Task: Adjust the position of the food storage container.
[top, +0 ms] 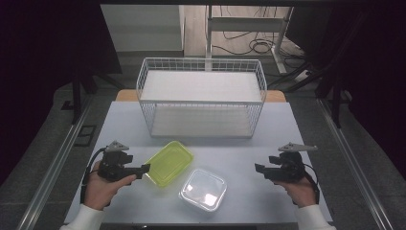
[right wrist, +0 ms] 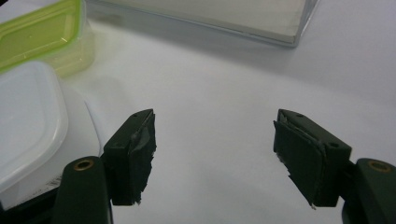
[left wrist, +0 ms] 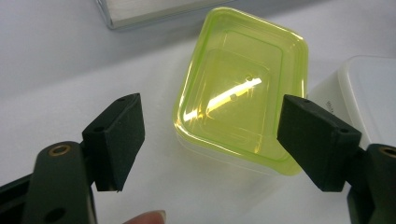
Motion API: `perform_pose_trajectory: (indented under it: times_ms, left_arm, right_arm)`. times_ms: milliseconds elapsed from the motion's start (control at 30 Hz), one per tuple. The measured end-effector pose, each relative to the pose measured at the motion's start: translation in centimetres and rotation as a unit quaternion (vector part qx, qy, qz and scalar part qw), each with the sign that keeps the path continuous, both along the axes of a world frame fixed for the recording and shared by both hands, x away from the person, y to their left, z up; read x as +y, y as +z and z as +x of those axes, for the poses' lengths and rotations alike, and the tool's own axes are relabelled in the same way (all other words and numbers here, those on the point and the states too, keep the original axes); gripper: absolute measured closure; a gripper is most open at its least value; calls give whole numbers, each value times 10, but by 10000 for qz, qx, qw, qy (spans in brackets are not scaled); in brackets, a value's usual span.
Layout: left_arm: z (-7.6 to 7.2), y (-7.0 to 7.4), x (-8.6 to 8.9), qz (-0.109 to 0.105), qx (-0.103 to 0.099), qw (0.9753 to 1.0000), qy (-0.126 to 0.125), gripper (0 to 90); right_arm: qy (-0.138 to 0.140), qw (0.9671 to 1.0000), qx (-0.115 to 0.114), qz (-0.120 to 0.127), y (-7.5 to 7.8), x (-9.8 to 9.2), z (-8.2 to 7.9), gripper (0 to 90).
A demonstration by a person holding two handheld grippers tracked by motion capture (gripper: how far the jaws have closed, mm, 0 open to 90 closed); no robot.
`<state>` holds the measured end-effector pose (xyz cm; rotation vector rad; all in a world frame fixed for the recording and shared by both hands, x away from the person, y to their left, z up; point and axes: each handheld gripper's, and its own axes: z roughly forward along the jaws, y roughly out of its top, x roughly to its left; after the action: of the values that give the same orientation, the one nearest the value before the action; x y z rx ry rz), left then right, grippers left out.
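The left claw [top: 143, 168] is spread wide and holds nothing; in the left gripper view its two black jaws stand either side of the near end of the yellow-green container [left wrist: 243, 88], the right jaw just beside its rim, though whether it touches cannot be told. That container lies on the white table [top: 239, 143] with its lid on, and nothing can be made out inside it. Just beside it, toward the person, sits the clear container [top: 203, 189], also lidded, its contents not discernible; their corners are close together. The right claw [top: 258, 168] is likewise wide open and empty, over bare table well apart from both containers. Behind everything stands the white wire basket [top: 201, 64], with a flat white sheet across its floor.
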<state>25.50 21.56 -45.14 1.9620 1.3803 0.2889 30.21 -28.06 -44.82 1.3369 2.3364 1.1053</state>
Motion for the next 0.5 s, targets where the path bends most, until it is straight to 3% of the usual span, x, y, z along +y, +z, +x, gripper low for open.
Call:
perform_pose_trajectory:
  times_ms: [300,500]
  left_arm:
    - [0,2,-3,20,-19,10000,-77,222]
    - [-4,7,-6,67,-40,9995,-308,228]
  right_arm:
    - [-203,9997,112,-113,-5,-6,5,297]
    - [-186,9996,126,-175,-4,-3,6,297]
